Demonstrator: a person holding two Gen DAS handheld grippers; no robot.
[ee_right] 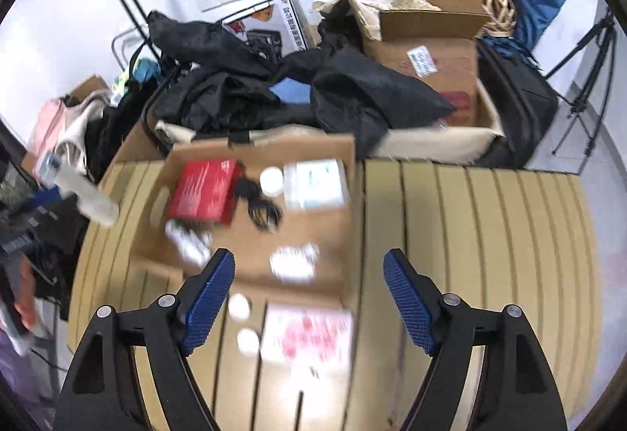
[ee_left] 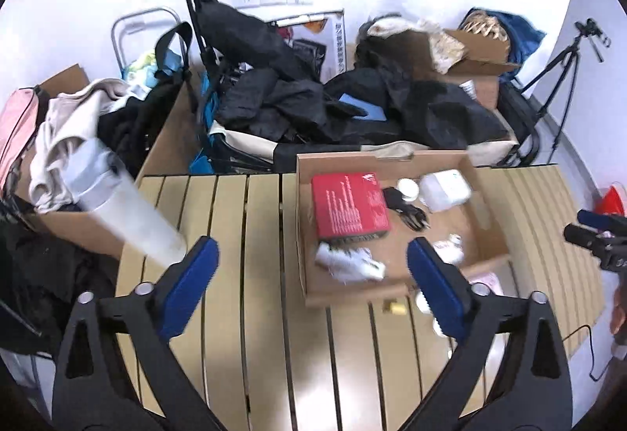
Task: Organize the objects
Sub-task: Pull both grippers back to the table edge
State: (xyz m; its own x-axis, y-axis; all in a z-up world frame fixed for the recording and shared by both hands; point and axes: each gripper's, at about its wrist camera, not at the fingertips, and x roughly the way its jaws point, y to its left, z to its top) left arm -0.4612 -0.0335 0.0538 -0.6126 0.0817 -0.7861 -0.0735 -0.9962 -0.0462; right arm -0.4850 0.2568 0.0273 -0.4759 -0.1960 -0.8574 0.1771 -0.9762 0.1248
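A: Jaws first, from the left wrist view. The left gripper [ee_left: 311, 274] stands spread wide with nothing between its blue pads. Below it is the slatted table [ee_left: 235, 313], and the cardboard tray [ee_left: 486, 195] lies ahead and to the right.

B: What's in the tray?

A: A red box [ee_left: 348, 205], a black cable [ee_left: 405, 209], a white jar [ee_left: 407, 188], a translucent container [ee_left: 444, 190] and some blurred white items near the front wall. A tall pale bottle [ee_left: 133, 219] shows at the left edge, tilted and smeared; whether it rests on anything I cannot tell.

B: So which step?

A: Between picks, I'd judge. Nothing is held, and small things sit on the table in front of the tray.

B: And the right wrist view?

A: The right gripper [ee_right: 309, 286] is released too, pads apart and empty. Just under and between them lie two white lids [ee_right: 243, 321] and a white packet with pink print [ee_right: 309, 333], on the slats, outside the tray's front wall.

B: Next move?

A: Probably lowering over one of those loose items, squaring the pads to either side, then closing. The lids are low and flat, so the approach likely needs to be steep.
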